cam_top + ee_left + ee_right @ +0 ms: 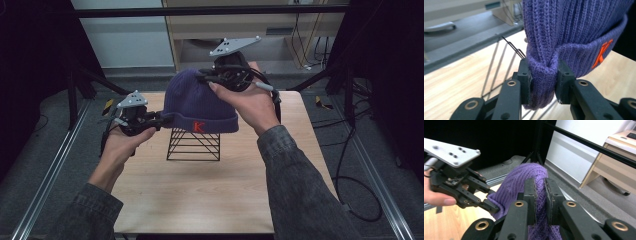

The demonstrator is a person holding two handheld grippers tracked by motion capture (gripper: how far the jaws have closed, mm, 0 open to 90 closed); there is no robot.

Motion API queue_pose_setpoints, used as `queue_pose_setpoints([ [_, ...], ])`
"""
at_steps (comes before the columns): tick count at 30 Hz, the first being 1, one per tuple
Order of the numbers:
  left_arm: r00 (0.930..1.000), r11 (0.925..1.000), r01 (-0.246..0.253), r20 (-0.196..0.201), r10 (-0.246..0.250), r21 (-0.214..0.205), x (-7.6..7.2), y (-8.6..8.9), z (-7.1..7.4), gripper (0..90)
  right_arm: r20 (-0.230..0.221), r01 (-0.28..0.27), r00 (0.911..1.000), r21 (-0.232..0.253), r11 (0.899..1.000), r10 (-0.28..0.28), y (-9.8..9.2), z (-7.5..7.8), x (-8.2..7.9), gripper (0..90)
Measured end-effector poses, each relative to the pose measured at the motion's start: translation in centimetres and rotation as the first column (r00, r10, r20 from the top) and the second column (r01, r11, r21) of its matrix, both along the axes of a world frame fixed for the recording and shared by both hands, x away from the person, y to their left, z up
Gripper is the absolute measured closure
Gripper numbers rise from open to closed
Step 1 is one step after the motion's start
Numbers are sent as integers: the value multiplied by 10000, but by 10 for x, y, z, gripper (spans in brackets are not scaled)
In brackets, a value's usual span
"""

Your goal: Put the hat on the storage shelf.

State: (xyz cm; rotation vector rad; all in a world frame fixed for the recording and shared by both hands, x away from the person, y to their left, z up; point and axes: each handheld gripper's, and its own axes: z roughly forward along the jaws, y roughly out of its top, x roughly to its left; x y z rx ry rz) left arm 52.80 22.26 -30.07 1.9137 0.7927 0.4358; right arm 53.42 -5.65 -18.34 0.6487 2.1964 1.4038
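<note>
A purple knit beanie point(197, 100) with an orange K on its cuff sits over a black wire stand point(194, 145) in the middle of the table. My left gripper point(162, 120) is shut on the beanie's cuff at its left edge; in the left gripper view the pads pinch a fold of the cuff point(543, 72). My right gripper point(212, 76) is shut on the crown at the beanie's far right top; in the right gripper view a ridge of knit point(540, 187) is squeezed between its jaws, with the left gripper point(495, 207) beyond.
The stand rests on a light wooden table point(215, 190). Black frame posts point(72, 95) stand at both sides, a wooden desk point(260, 30) is behind, and cables point(350, 165) lie on the floor at right.
</note>
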Motion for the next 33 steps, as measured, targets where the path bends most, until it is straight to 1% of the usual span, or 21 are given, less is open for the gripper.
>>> queue_pose_setpoints([
  [2, 9996, 9997, -218, 159, 217, 97, 3, -1, 4, 696, 9, 143, 9999, 47, 9999, -143, -2, 0, 5, 808],
  [3, 9994, 9995, -291, 174, 290, 86, 4, -2, 5, 697, -7, 247, 9997, 100, 9996, -247, -3, -2, 9, 808],
  [4, 9990, 9991, -365, 258, 359, 209, 7, -3, 6, 697, -11, 328, 9995, 111, 9994, -328, -3, -2, 11, 808],
  [5, 9990, 9991, -365, 258, 359, 209, 7, -3, 6, 698, -11, 328, 9995, 111, 9994, -328, -3, -2, 11, 808],
  [6, 9987, 9988, -435, 270, 429, 208, 9, -4, 5, 698, 11, 353, 9994, 126, 9993, -353, -3, -3, 13, 808],
  [7, 9987, 9987, -433, 291, 426, 257, 10, -5, 5, 698, -30, 425, 9991, 224, 9988, -425, -4, -5, 18, 807],
  [9, 9980, 9981, -557, 308, 549, 255, 13, -6, 3, 698, -62, 469, 9989, 238, 9986, -467, -5, -6, 19, 807],
  [10, 9976, 9976, -621, 315, 610, 319, 16, -7, 2, 698, -129, 499, 9987, 332, 9982, -495, -5, -10, 24, 806],
  [13, 9970, 9968, -711, 317, 699, 375, 19, -6, -1, 697, -196, 543, 9984, 311, 9980, -537, -5, -13, 27, 805],
  [15, 9967, 9963, -777, 256, 768, 359, 20, -5, -4, 697, -291, 577, 9980, 286, 9979, -569, -5, -17, 30, 805],
  [16, 9967, 9961, -795, 195, 788, 371, 21, -4, -7, 697, -365, 580, 9977, 278, 9979, -570, -5, -22, 32, 804],
  [17, 9967, 9961, -795, 195, 788, 371, 21, -4, -7, 697, -365, 580, 9977, 278, 9979, -570, -5, -22, 32, 804],
  [18, 9965, 9956, -830, 167, 823, 428, 21, -3, -9, 697, -444, 604, 9973, 243, 9979, -593, -3, -27, 33, 804],
  [19, 9963, 9954, -855, 151, 849, 425, 21, -3, -11, 697, -444, 604, 9973, 243, 9979, -593, -3, -27, 33, 804],
  [20, 9962, 9952, -871, 121, 867, 443, 21, -2, -12, 697, -540, 602, 9968, 205, 9980, -591, -1, -32, 34, 802],
  [21, 9961, 9951, -880, 96, 877, 460, 22, -1, -14, 697, -540, 602, 9968, 205, 9980, -591, -1, -32, 34, 802],
  [22, 9956, 9945, -940, 37, 939, 458, 22, 1, -17, 697, -578, 607, 9966, 239, 9979, -592, 0, -37, 35, 801],
  [25, 9948, 9940, -1012, -64, 1016, 426, 23, 5, -21, 697, -648, 615, 9961, 130, 9980, -605, 1, -43, 37, 799],
  [27, 9947, 9940, -1017, -103, 1022, 413, 23, 5, -22, 697, -682, 610, 9959, 122, 9981, -600, 2, -44, 37, 799],
  [31, 9950, 9937, -987, -127, 995, 522, 21, 7, -26, 697, -773, 572, 9954, 33, 9984, -568, 5, -48, 38, 798],
  [33, 9948, 9938, -997, -146, 1006, 497, 20, 8, -27, 697, -783, 522, 9956, -20, 9986, -522, 7, -50, 38, 796],
])
